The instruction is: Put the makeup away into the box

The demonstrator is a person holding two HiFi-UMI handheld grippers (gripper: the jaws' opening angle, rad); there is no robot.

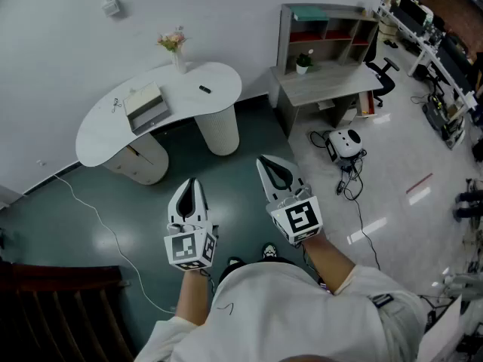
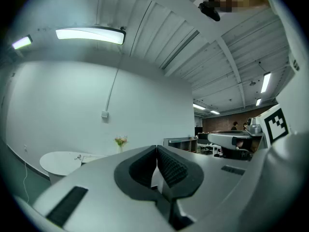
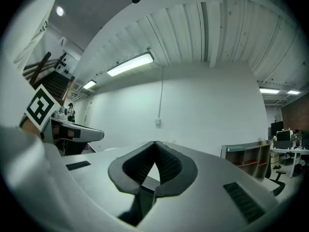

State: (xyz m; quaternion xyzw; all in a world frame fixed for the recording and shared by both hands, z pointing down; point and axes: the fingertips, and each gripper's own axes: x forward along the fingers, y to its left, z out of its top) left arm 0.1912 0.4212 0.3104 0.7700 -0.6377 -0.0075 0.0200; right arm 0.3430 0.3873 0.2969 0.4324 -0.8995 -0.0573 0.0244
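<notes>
The left gripper (image 1: 192, 182) and the right gripper (image 1: 263, 160) are held side by side in the head view, both pointing level above the dark green floor (image 1: 90, 202), each in one of the person's hands and neither carrying anything. Ahead of the left gripper, a little to its left and well apart from it, stands a curved white table (image 1: 98, 130) with the box (image 1: 147, 106) lying on top. A small dark object (image 1: 204, 90) lies on the same table nearer the right gripper's line; whether it is makeup is too small to tell. A vase of flowers (image 1: 175, 47) stands at the table's far edge. Ahead and to the right of the right gripper is a grey shelf desk (image 1: 324, 51), with a small white device (image 1: 346, 142) and cables on the pale floor beside it. In the left gripper view the two dark ribbed pads (image 2: 171, 168) meet at their tips with nothing between them; the white table and the flowers show beyond them to the left, and the right gripper's marker cube shows at the right. In the right gripper view the jaws are likewise pressed together and empty, facing a bare white wall (image 3: 203, 105), with the left gripper at the left and the shelf desk at the right.
</notes>
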